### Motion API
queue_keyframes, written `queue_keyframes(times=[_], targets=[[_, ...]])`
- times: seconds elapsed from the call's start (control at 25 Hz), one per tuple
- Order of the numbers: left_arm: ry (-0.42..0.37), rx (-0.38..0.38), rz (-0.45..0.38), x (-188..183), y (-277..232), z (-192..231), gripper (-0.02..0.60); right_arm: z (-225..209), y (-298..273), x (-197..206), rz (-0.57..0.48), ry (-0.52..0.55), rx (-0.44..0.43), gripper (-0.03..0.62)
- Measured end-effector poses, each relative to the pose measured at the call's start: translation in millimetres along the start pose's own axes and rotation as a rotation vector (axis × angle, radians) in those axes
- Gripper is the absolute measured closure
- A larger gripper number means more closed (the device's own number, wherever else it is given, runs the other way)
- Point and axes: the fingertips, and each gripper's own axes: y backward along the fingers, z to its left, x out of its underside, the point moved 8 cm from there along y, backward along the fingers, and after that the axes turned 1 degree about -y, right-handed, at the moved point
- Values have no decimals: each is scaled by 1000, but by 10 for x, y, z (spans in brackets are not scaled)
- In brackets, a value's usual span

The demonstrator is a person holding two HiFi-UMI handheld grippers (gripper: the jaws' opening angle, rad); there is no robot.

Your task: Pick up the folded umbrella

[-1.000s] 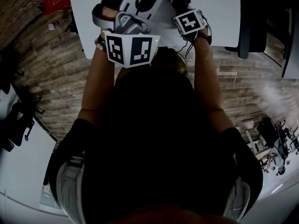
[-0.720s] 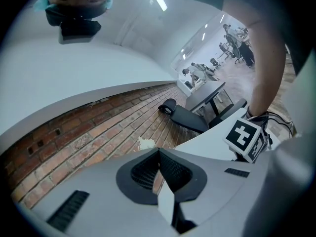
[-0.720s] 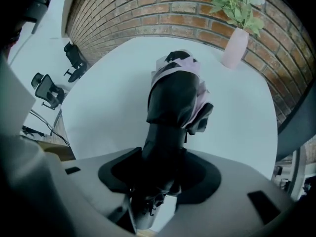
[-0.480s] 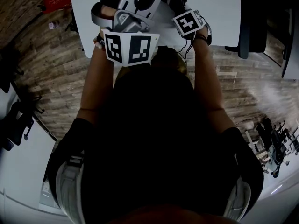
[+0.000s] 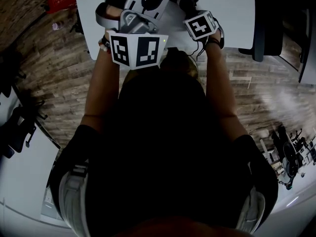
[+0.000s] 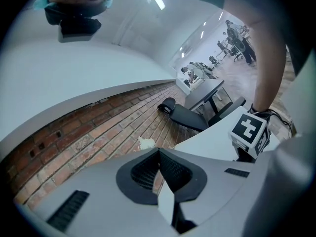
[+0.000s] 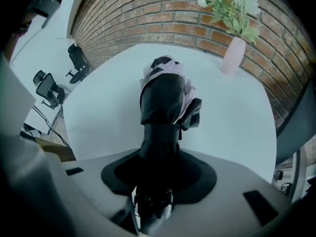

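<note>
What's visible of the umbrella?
The umbrella is folded: black fabric with pale pink folds showing, narrowing to a dark stem at the near end. It rests on the white table, far end toward the brick wall. The near end sits between the right gripper's jaws, which have just been closing on it.

One folded umbrella (image 7: 165, 100), one pink vase (image 7: 232, 56) of flowers, two tools (image 6: 159, 154) (image 7: 159, 162).

I'm in an office/lab-type rm: brick wall (image 7: 148, 14), white table (image 7: 237, 117), office chairs (image 7: 47, 90), wood-plank floor (image 5: 59, 78), more desks (image 6: 205, 90) w/ gear beyond.
</note>
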Motion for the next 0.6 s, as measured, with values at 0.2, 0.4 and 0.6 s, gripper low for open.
queue_keyframes(times=[0.2,0.4,0.6], targets=[[-4,-8,10,0,15,19,569,12,39,-6,-28,18,1,402],[-7,-17,22,-23,32,33,569,-8,117,5,-67,14,18,402],[-8,-31,24,-43,70,92,569,-42,276,-95,-121,14,30,404]])
